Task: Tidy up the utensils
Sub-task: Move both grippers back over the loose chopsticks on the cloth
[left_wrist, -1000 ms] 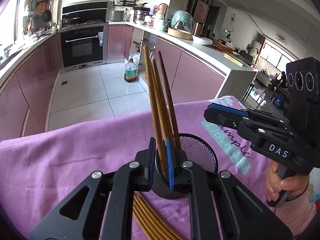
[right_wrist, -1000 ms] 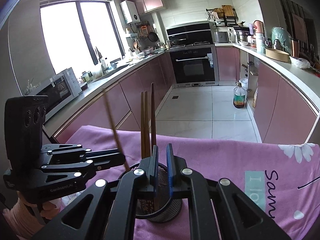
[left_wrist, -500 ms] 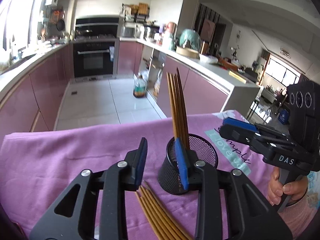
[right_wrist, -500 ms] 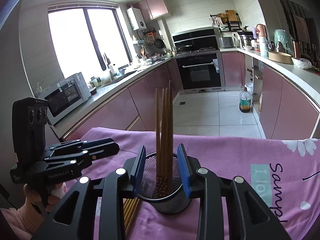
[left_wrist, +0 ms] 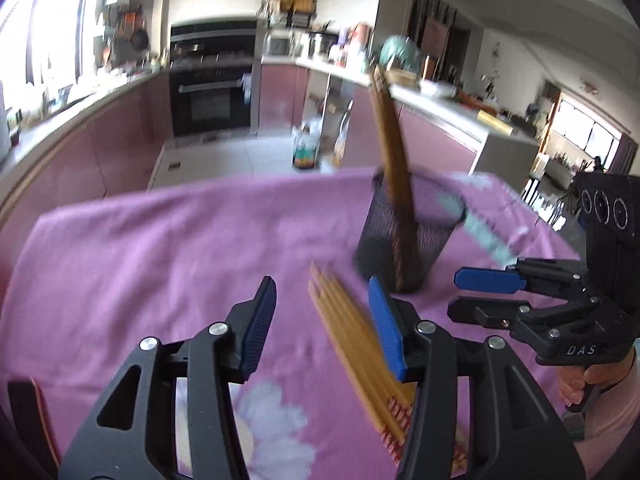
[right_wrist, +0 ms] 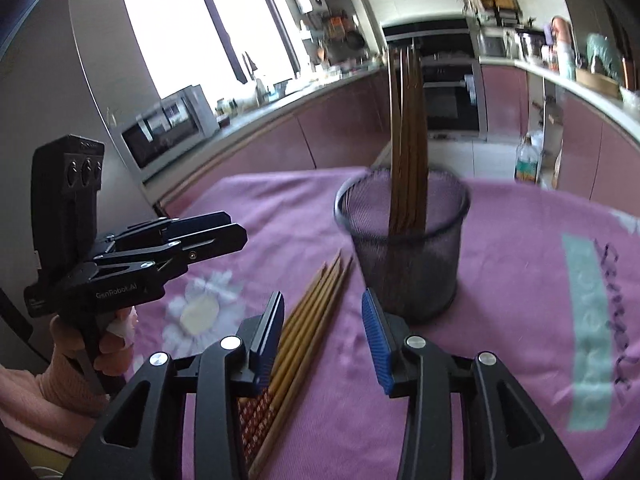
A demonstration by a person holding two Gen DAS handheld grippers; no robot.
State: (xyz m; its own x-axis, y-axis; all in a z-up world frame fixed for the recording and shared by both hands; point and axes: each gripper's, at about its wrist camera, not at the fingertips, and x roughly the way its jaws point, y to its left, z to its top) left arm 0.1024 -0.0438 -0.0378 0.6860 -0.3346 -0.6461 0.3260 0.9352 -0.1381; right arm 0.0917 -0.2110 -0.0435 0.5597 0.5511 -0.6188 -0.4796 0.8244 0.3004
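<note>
A black mesh cup (left_wrist: 408, 236) (right_wrist: 404, 240) stands on the purple cloth and holds several brown chopsticks (left_wrist: 390, 144) (right_wrist: 408, 140) upright. A bundle of several light wooden chopsticks (left_wrist: 352, 336) (right_wrist: 304, 320) lies flat on the cloth in front of the cup. My left gripper (left_wrist: 322, 328) is open and empty, above the bundle's near part. My right gripper (right_wrist: 324, 332) is open and empty, just in front of the cup, with the bundle under its left finger. Each gripper shows in the other's view, the right one (left_wrist: 496, 280) and the left one (right_wrist: 224, 232).
The purple cloth (left_wrist: 160, 248) with white flowers and a teal printed band (right_wrist: 588, 320) covers the table. Beyond its far edge are the tiled kitchen floor, pink cabinets and an oven (left_wrist: 212, 92). A dark object (left_wrist: 28, 416) lies at the cloth's near left edge.
Both grippers opened and drew back from the cup. The brown chopsticks that my left gripper held now stand in the cup. The views are blurred from motion.
</note>
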